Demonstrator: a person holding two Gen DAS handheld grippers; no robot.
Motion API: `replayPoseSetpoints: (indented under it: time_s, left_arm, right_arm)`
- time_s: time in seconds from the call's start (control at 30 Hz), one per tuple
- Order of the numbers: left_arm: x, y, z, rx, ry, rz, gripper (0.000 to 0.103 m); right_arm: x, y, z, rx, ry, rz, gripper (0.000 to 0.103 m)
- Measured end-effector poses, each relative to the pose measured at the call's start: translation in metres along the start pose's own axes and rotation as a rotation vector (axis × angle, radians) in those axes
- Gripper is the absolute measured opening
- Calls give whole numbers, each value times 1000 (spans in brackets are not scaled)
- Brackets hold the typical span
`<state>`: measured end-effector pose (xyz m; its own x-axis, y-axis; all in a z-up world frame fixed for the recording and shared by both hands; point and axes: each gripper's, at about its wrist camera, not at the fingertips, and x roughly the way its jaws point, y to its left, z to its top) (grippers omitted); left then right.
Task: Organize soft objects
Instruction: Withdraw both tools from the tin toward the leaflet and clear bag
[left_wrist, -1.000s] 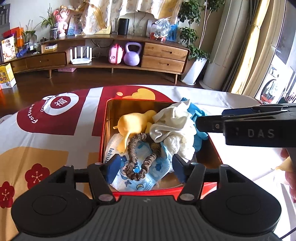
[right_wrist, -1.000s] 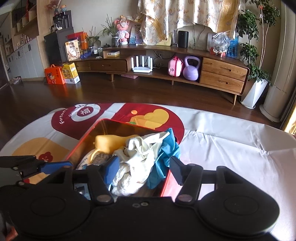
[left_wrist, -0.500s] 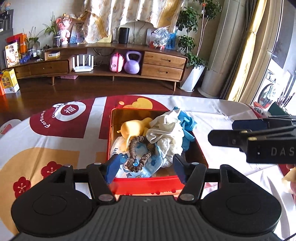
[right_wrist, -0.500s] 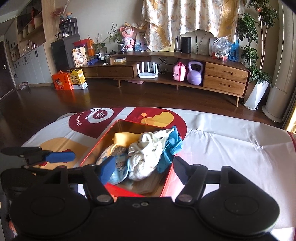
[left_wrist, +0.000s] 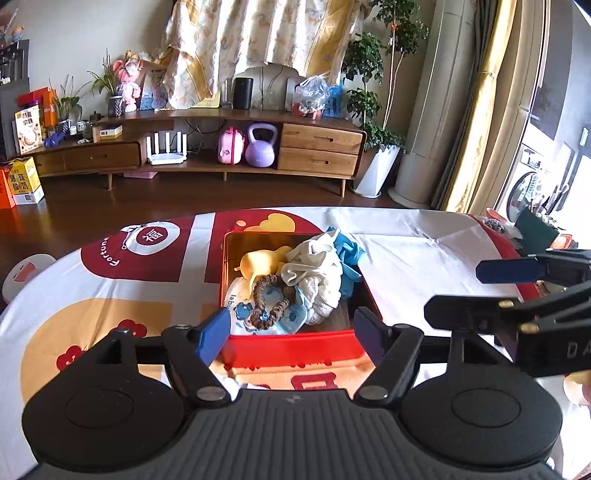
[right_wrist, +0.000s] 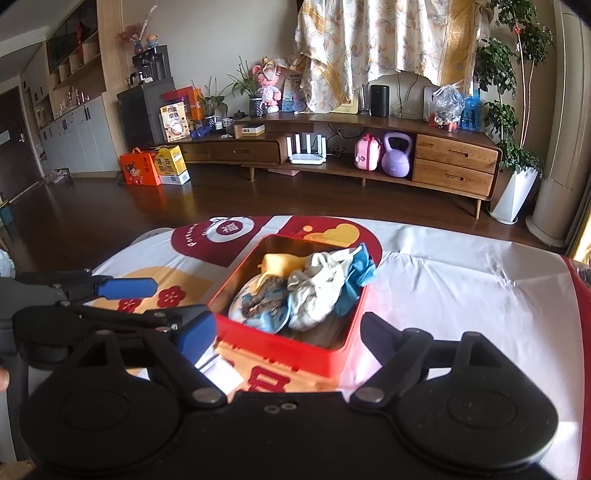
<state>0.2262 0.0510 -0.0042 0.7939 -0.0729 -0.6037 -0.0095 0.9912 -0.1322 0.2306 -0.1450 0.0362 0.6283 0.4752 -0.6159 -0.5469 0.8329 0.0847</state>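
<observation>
A red tin box (left_wrist: 288, 350) (right_wrist: 280, 350) stands on the patterned tablecloth. It holds a yellow soft toy (left_wrist: 258, 264), a white cloth (left_wrist: 314, 269), a blue cloth (left_wrist: 349, 258), a brown scrunchie (left_wrist: 266, 299) and a blue-printed cloth (left_wrist: 291, 319). My left gripper (left_wrist: 291, 334) hovers near the box's front wall, its jaws opening and empty. My right gripper (right_wrist: 286, 334) hangs over the box's near right corner, its jaws also opening, with nothing between them. In each wrist view the other gripper shows from the side, also empty.
The tablecloth (right_wrist: 461, 295) is bare white to the right of the box. Small clutter (left_wrist: 532, 229) sits at the table's far right edge. Beyond the table are dark wood floor and a long wooden cabinet (left_wrist: 317, 147) with a purple kettlebell (left_wrist: 260, 146).
Both grippers have drawn back and upward from the box, which now looks smaller and farther off. Both pairs of jaws stand wider than before. The box's contents have not moved.
</observation>
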Motion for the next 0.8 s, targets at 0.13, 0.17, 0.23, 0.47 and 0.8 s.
replayPoseSetpoints:
  time_s: [0.13, 0.17, 0.23, 0.47, 0.8]
  left_arm:
    - [-16, 0, -6, -1, -1, -4, 74]
    - [-20, 0, -8, 1, -1, -5, 74]
    - [-28, -1, -11, 9, -4, 1, 76]
    - [-49, -1, -27, 9, -26, 4, 81]
    - [-58, -3, -50, 17, -5, 5, 83]
  right_arm:
    - [-16, 5, -11, 7, -11, 9, 92]
    - [-19, 6, -13, 10, -14, 12, 94]
    - [-26, 6, -18, 17, -20, 16, 97]
    - [-40, 14, -37, 22, -20, 29, 101]
    - [-44, 26, -67, 29, 3, 52, 103]
